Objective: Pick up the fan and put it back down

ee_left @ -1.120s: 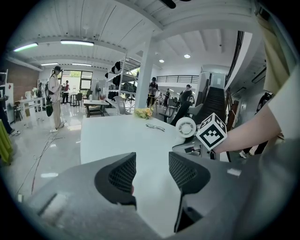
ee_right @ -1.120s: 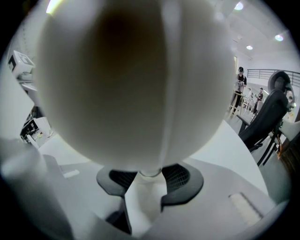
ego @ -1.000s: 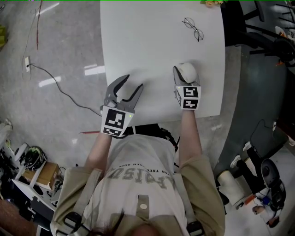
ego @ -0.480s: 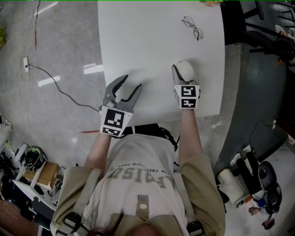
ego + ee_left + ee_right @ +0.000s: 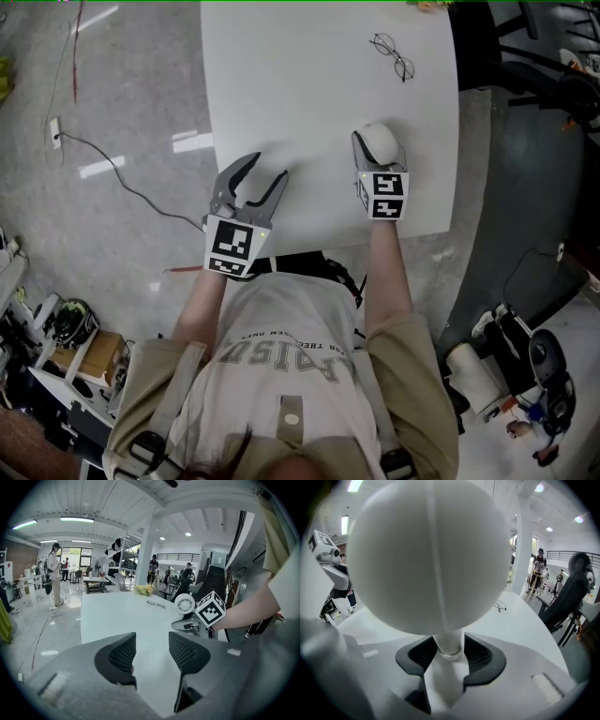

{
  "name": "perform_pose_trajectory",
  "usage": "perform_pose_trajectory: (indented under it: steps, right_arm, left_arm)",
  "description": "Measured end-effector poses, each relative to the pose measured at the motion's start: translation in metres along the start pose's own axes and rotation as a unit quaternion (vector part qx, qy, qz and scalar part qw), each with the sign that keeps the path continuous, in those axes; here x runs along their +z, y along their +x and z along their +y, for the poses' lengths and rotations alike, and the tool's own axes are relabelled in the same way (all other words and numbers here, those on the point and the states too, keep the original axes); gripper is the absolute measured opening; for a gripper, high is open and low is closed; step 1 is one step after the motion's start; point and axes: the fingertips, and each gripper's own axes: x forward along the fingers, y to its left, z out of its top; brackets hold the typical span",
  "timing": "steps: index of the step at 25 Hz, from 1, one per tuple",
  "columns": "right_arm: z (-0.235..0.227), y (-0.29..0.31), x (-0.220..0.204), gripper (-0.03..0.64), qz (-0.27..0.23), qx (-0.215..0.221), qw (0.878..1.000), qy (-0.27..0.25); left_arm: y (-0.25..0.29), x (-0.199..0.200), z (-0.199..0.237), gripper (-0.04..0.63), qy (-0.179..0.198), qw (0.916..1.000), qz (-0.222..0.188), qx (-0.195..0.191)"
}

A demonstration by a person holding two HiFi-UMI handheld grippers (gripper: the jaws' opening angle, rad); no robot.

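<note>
**Inspector:** Start with the largest item. The white table (image 5: 309, 84) carries the fan (image 5: 380, 142) towards its near right corner, close to the right-hand edge. That placing is my first concern: if the fan toppled that way, it could go over the side.

**Assessor:** What would make it topple?

**Inspector:** It has a big round head on a slim neck, so I judge it top-heavy. The right gripper (image 5: 449, 656) has its jaws round that neck just under the head, with a pad against each side. They have just been opening a little with the neck between them. If one pad lets go before the other, the one in contact could drag the neck sideways.

**Assessor:** Is the base down?

**Inspector:** The head hides the base from above, so I cannot confirm that it sits flat. If it does not, letting go here would drop or rock it.

**Assessor:** And the other hand?

**Inspector:** The left gripper (image 5: 269, 167) hangs over the near edge, jaws apart and empty, well apart from the fan. It is too far away to steady anything. The glasses (image 5: 394, 58) lie far up the table, and I see little risk to them.
</note>
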Motion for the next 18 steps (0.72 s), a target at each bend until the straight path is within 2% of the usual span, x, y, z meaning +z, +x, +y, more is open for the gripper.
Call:
perform_pose_trajectory:
  steps: [8,18]
  right_arm:
    - [0.0,-0.004,-0.002,0.223,-0.002,0.002,1.0,0.011]
    - [0.002,-0.02,0.002,0.227,-0.017,-0.012,1.0,0.018]
  left_arm:
    - [-0.002,0.001,0.001,0.227,0.003,1.0,-0.001,-0.001]
    - [-0.009,0.005,-0.005,0.227,0.011,0.9998,-0.012,-0.013]
